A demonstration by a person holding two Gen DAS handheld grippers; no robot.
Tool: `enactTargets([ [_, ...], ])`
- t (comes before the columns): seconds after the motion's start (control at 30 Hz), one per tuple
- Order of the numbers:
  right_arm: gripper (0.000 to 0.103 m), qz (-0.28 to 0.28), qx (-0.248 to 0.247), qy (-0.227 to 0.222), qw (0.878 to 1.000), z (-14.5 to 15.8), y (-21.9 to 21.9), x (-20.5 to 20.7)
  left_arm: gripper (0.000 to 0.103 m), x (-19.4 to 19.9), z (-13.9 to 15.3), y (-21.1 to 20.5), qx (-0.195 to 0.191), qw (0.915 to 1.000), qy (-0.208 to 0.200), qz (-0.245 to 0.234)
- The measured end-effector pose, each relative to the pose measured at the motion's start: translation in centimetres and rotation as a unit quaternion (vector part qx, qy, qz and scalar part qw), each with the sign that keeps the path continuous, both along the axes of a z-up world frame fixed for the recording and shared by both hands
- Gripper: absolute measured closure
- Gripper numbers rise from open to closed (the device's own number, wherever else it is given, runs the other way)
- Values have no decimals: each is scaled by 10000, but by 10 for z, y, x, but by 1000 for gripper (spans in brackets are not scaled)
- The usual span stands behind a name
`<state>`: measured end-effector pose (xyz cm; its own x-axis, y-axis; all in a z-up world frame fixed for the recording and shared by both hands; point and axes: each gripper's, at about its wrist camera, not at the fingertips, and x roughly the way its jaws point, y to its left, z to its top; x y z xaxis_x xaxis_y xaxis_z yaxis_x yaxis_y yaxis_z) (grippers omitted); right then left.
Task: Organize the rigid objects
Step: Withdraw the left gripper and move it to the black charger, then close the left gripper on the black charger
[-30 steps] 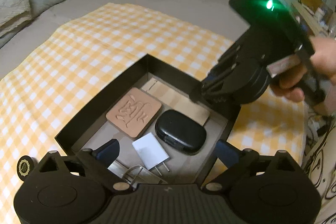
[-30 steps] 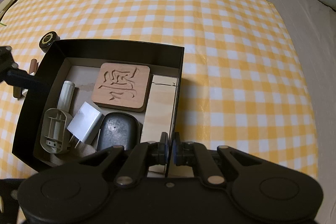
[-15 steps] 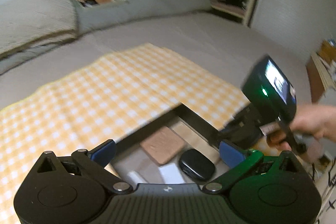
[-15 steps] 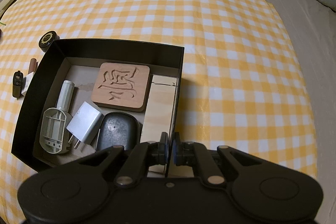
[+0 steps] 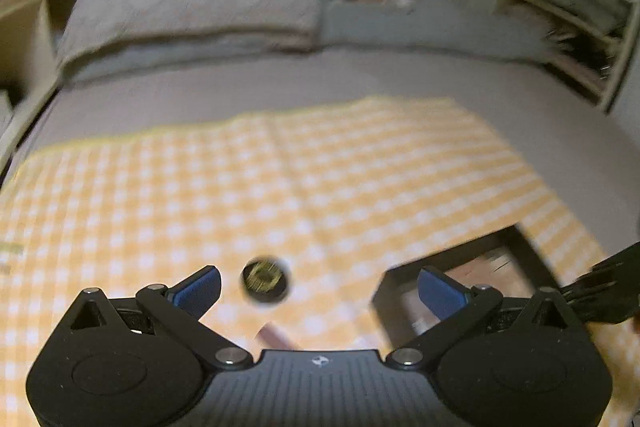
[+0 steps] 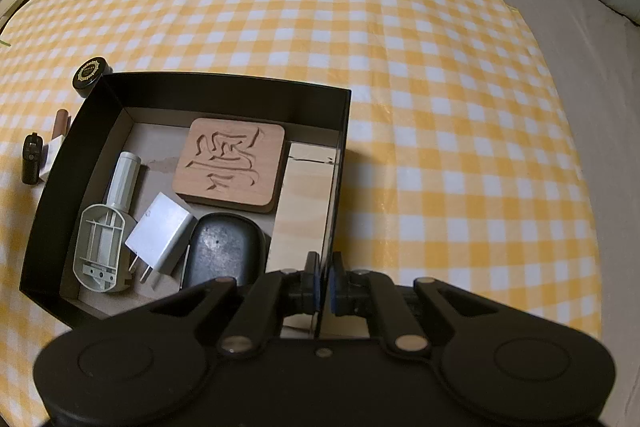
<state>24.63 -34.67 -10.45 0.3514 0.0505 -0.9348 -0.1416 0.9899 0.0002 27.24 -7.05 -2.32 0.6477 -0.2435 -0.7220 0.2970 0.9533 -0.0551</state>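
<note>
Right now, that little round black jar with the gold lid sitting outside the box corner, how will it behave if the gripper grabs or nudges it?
The round black jar looks squat and stands flat on the checkered cloth, so it probably won't tip. Its curved, glossy-looking side may slip between flat fingers, so a centred grip seems wise. Knocked onto its side it could roll; the black box beside it might stop it.

Ahead of my left claw (image 5: 318,293) the checked cloth (image 5: 304,187) lies open; only a round black jar (image 5: 265,279) sits between its spread fingers, the black box (image 5: 460,263) off right. My right claw (image 6: 324,281) pinches that box's wall; beyond and rightward, bare cloth.
</note>
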Motion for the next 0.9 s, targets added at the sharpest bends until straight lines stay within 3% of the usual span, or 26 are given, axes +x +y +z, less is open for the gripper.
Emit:
enactTargets([
  [0.13, 98, -2, 2, 2, 10000, 0, 0, 0, 5, 12, -26, 18, -147, 9968, 777, 141],
  [0.2, 98, 1, 1, 1, 10000, 0, 0, 0, 17, 17, -36, 26, -390, 9926, 1143, 144],
  [0.27, 98, 0, 4, 0, 10000, 0, 0, 0, 25, 18, -42, 28, -375, 9911, 1277, 23],
  [0.4, 98, -2, 6, 1, 10000, 1, 2, 0, 46, 14, -48, 26, 91, 9914, 1209, -487],
  [0.5, 98, 0, 12, 5, 10000, 0, 1, 0, 49, 15, -57, 29, 191, 9867, 1366, -855],
  [0.7, 98, 13, 10, 23, 10000, -1, 5, -1, 49, 11, -79, 28, 769, 9754, 1459, -1460],
  [0.9, 98, 24, -3, 53, 10000, -6, 8, -2, 49, 5, -98, 21, 1246, 9674, 1260, -1810],
])
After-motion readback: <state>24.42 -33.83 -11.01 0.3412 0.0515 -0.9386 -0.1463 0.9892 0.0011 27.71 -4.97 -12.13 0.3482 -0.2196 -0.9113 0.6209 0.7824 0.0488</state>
